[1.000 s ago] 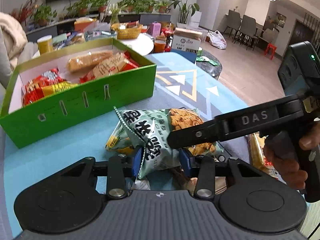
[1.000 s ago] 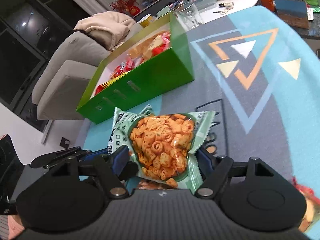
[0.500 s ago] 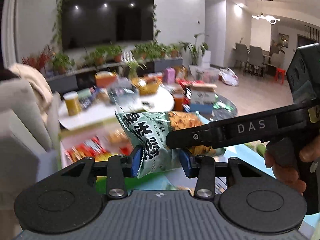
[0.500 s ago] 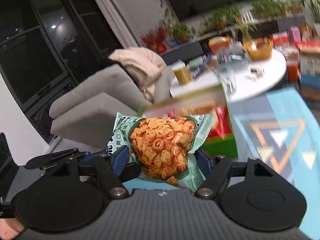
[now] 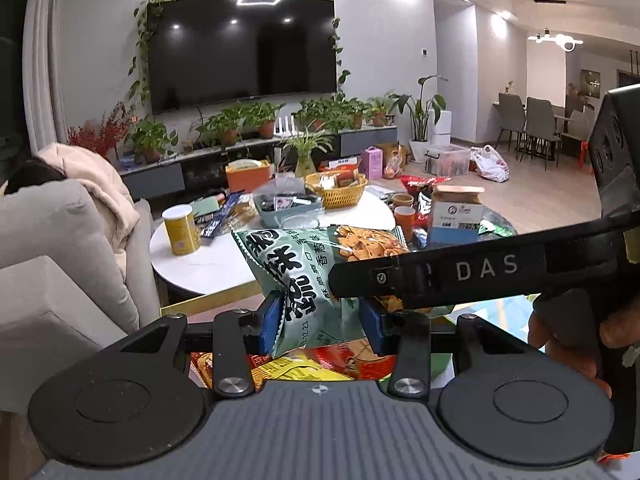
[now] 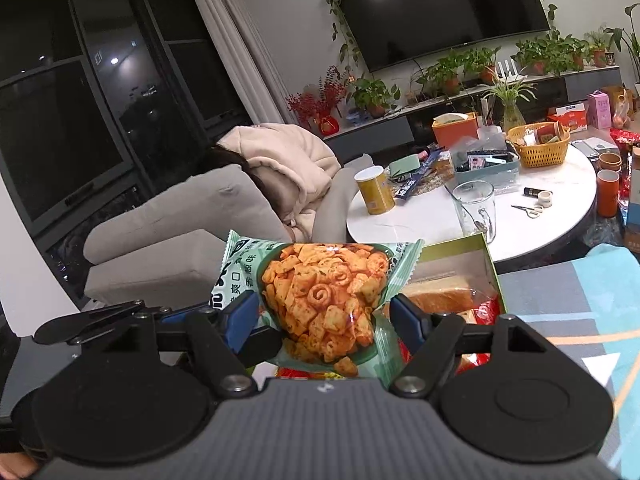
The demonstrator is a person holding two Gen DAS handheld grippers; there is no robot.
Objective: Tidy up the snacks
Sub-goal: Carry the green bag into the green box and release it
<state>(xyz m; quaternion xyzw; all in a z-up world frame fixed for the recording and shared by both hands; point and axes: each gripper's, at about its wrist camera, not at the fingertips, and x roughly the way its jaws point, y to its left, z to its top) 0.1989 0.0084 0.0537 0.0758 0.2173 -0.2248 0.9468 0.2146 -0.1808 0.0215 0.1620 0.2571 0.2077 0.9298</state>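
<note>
A pale green snack bag [image 5: 298, 280] with orange crackers printed on it hangs in the air, held at both ends. My left gripper [image 5: 320, 320] is shut on its crimped left end. In the right wrist view my right gripper [image 6: 320, 320] is shut on the other end of the snack bag [image 6: 320, 296]. The right gripper's finger [image 5: 400, 276] crosses in front of the bag, with a hand [image 5: 568, 328] on its handle. The green box [image 6: 452, 250] lies just below and beyond the bag, with a bread packet [image 6: 436, 298] and red and yellow packets [image 5: 304, 366] inside.
Behind the box stands a round white table [image 6: 420, 220] carrying a yellow can [image 6: 374, 194], a glass mug [image 6: 476, 208] and a yellow basket [image 6: 538, 148]. A grey sofa [image 6: 180, 220] with a beige coat is at the left. The blue patterned tabletop [image 6: 568, 300] lies at the right.
Both grippers have risen together with the snack bag, from just above the table to over the green box. Both views have tipped up toward the room.
</note>
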